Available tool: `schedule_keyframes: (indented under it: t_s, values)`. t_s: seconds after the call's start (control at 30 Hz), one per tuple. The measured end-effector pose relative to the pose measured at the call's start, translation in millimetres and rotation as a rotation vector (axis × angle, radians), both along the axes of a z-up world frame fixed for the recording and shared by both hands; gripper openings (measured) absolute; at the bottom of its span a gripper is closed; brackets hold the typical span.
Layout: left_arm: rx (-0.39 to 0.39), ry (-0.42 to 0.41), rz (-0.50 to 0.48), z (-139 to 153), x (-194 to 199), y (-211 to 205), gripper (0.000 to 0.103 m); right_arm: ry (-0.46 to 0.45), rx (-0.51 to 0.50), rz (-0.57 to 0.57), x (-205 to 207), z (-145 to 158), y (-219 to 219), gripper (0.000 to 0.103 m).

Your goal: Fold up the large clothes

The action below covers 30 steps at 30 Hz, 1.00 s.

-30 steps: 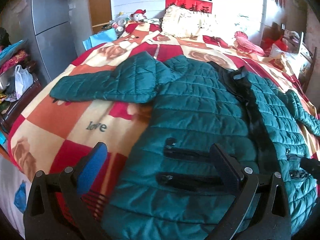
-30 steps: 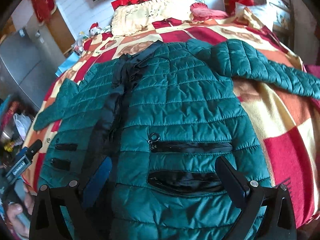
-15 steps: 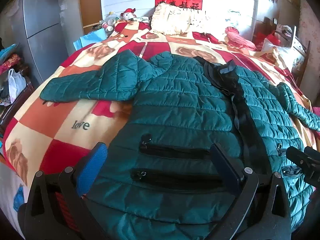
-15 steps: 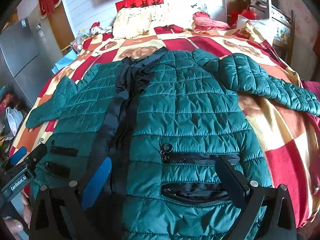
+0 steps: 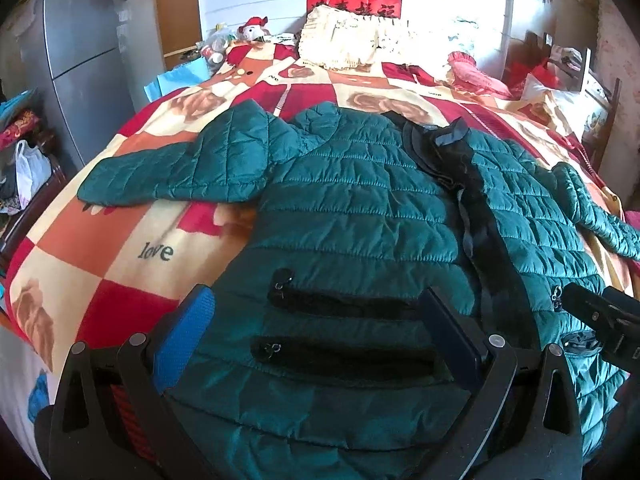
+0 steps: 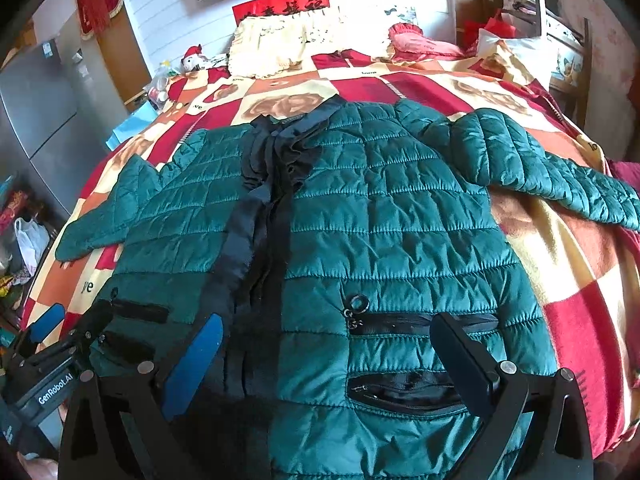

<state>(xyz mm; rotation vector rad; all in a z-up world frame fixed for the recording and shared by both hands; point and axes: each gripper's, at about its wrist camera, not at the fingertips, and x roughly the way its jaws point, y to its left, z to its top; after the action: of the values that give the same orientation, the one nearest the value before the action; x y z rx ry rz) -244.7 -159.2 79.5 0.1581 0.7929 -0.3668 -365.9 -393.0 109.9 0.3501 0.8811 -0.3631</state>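
On the bed (image 5: 100, 240), left wrist view: green jacket (image 5: 360, 208) lies spread flat, front up, over the checked blanket, black placket (image 5: 476, 216) running down its middle. One sleeve (image 5: 176, 176) sticks out to the left, the other (image 5: 592, 204) to the right. Left gripper (image 5: 316, 332) is released, fingers wide apart, low over the hem w/ two zip pockets (image 5: 344, 328) between them; touching or not, can't tell. Right gripper (image 5: 600, 316) pokes in at the right edge by the hem. Pillow (image 5: 352, 40) at the headboard, fridge (image 5: 80, 52) far left.

Right wrist view: jacket (image 6: 400, 216) fills the frame, collar (image 6: 288, 132) toward the pillow (image 6: 288, 44). Right gripper (image 6: 328, 356) also released, fingers spread over the hem beside the placket (image 6: 256, 248), pockets (image 6: 408, 360) in between. Left gripper (image 6: 68, 328) at lower left, near the hem corner.
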Motion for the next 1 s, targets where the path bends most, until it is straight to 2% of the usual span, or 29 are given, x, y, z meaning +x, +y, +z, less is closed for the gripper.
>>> schedule_keyframes:
  t_s: [1.0]
  values:
    - [0.001, 0.004, 0.018, -1, 11, -2, 0.103, 0.020, -0.007, 0.020, 23, -4, 3, 0.103]
